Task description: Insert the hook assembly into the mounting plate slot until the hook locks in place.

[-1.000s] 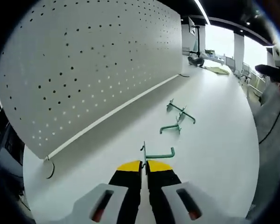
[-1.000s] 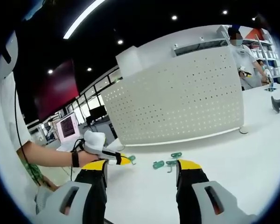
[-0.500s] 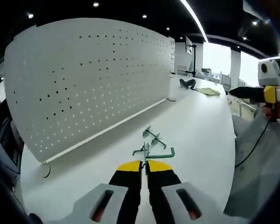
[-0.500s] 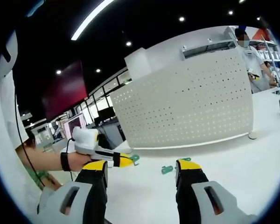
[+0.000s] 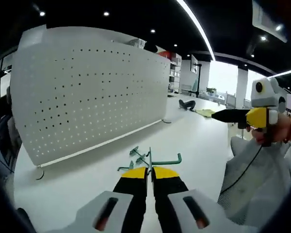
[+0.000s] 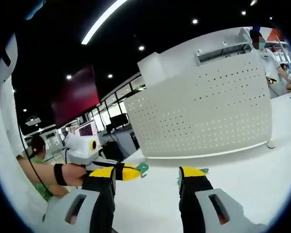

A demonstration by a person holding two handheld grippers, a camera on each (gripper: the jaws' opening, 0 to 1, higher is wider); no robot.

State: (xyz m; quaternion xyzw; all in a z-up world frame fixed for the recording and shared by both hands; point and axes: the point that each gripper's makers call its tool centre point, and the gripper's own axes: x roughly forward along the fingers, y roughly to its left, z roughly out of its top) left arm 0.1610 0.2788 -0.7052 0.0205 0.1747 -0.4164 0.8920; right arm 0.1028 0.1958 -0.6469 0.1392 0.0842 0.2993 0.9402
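One green hook (image 5: 164,159) pinched in the left gripper (image 5: 151,171), lifted off the white table (image 5: 194,145) before the pegboard (image 5: 87,102).
The left jaws are closed tight on the hook's upright stem, its arm pointing right with an upturned tip. More green hooks (image 5: 135,160) lie on the table just behind it. In the right gripper view, the right gripper (image 6: 148,173) has its jaws spread wide and empty, near the pegboard (image 6: 203,121); the left gripper (image 6: 121,172) comes in from the left with the hook (image 6: 142,168) at its tip.
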